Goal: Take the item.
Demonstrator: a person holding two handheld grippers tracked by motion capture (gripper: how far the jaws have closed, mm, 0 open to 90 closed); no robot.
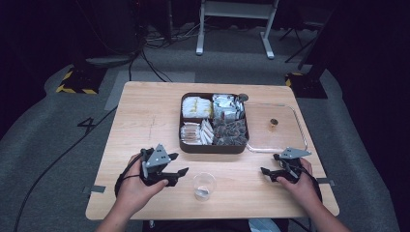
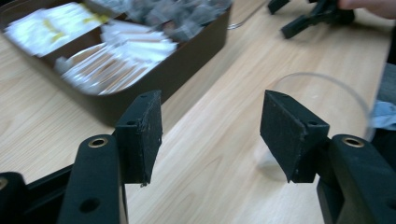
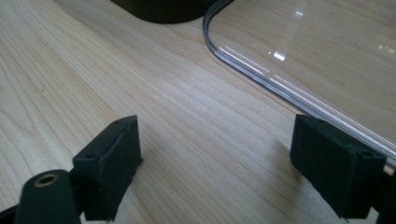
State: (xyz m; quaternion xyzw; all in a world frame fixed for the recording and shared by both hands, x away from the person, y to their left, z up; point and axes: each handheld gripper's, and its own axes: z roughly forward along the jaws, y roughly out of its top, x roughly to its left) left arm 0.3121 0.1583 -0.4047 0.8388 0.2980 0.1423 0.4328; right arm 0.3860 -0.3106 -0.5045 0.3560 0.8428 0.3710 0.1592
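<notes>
A dark four-compartment box of wrapped packets stands mid-table, also seen in the left gripper view as the box. A clear lid lies flat to its right, its rim close ahead of my right gripper. A small clear cup stands near the front edge; the cup is just behind my left gripper's right jaw. My left gripper is open and empty, left of the cup. My right gripper is open and empty over bare wood.
A small brass-coloured object rests on the lid. The wooden table has bare wood on its left half and along the front. Cables and a white stand's legs lie on the grey floor beyond.
</notes>
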